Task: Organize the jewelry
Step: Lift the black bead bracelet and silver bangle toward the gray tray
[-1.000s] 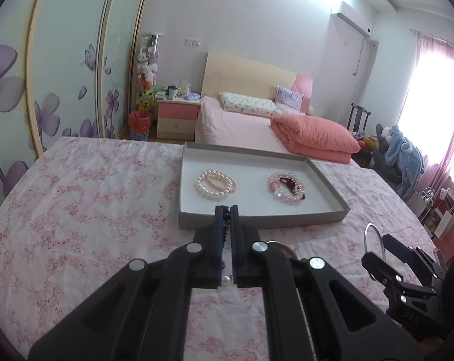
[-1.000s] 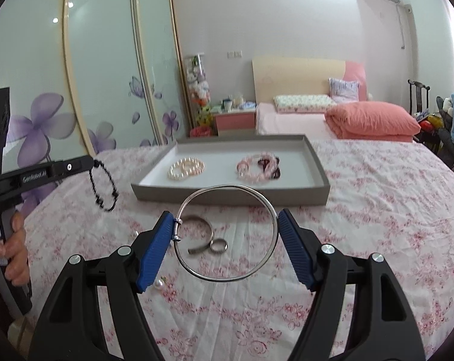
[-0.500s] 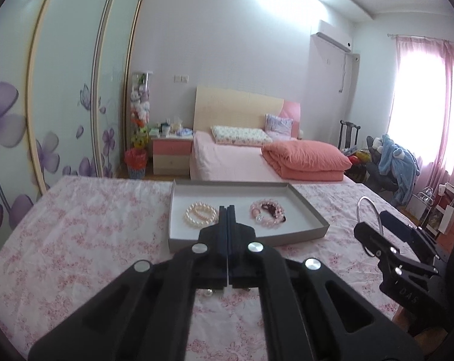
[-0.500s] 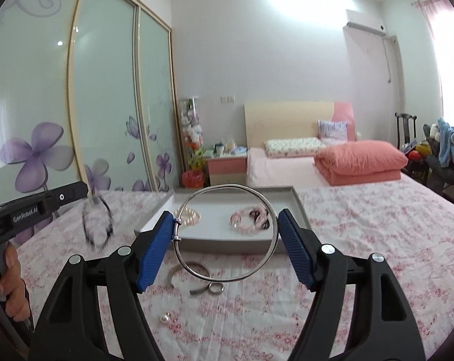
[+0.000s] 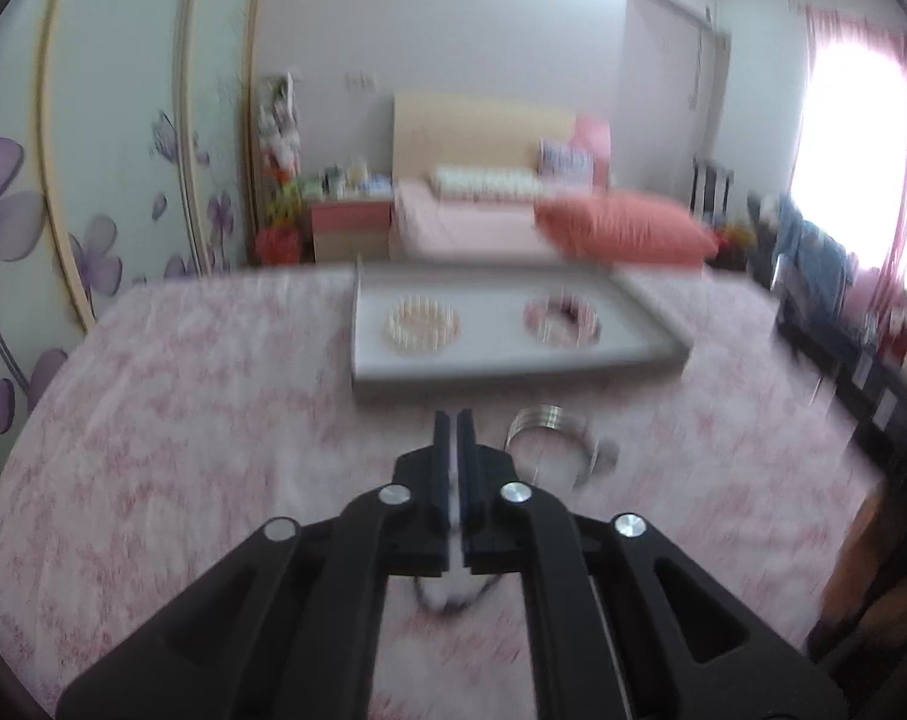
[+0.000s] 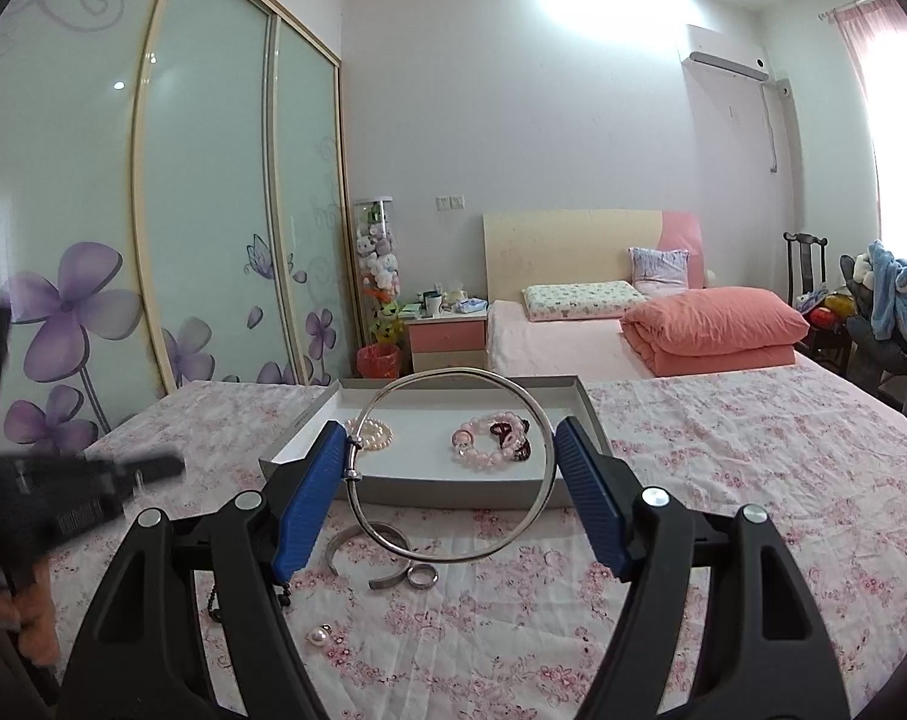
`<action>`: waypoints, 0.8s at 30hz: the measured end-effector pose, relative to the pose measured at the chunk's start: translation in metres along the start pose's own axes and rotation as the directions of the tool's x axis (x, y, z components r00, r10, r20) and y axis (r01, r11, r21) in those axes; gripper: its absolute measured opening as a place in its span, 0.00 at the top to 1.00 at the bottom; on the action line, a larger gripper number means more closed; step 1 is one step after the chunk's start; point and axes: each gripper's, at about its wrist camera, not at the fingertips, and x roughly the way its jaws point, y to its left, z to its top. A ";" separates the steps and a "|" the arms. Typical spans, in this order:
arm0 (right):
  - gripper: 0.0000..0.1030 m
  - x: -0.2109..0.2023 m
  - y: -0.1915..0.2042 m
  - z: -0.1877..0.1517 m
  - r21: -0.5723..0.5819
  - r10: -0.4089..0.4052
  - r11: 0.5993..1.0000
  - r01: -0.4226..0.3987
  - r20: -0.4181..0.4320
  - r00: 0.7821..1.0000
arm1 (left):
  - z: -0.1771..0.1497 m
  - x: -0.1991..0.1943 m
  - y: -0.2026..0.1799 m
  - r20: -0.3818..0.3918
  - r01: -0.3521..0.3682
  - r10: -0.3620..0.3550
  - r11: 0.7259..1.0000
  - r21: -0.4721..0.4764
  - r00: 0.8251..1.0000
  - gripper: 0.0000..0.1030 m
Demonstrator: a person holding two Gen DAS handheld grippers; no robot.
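Right tool (image 6: 453,468) clamps the silver bangle (image 6: 453,465) across its width, raised in front of the grey tray (image 6: 585,402). Bangle judged thin, stiff, light and slick; the grip beside its clasp looks soundest.

Left tool (image 5: 455,438) has its jaws pressed together. A dark beaded strand (image 5: 447,594) shows blurred beneath its fingers; whether it is pinched, cannot tell. The left view is motion-smeared. Pearl bracelet (image 6: 372,433) and pink bead bracelet (image 6: 492,441) lie in the tray.

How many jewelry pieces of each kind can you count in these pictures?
Beaded bracelets: 3 - white pearl bracelet, pink bead bracelet, black bead bracelet
Silver metal bangles: 2 - thin hoop in the right gripper, open cuff
Silver ring: 1
Pearl earring: 1
Total: 7
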 end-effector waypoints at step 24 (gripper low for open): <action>0.31 -0.003 -0.004 0.003 0.012 0.012 1.000 -0.012 -0.007 1.000 | -0.032 0.060 0.014 -0.189 0.006 0.008 0.997 0.075 0.982 0.89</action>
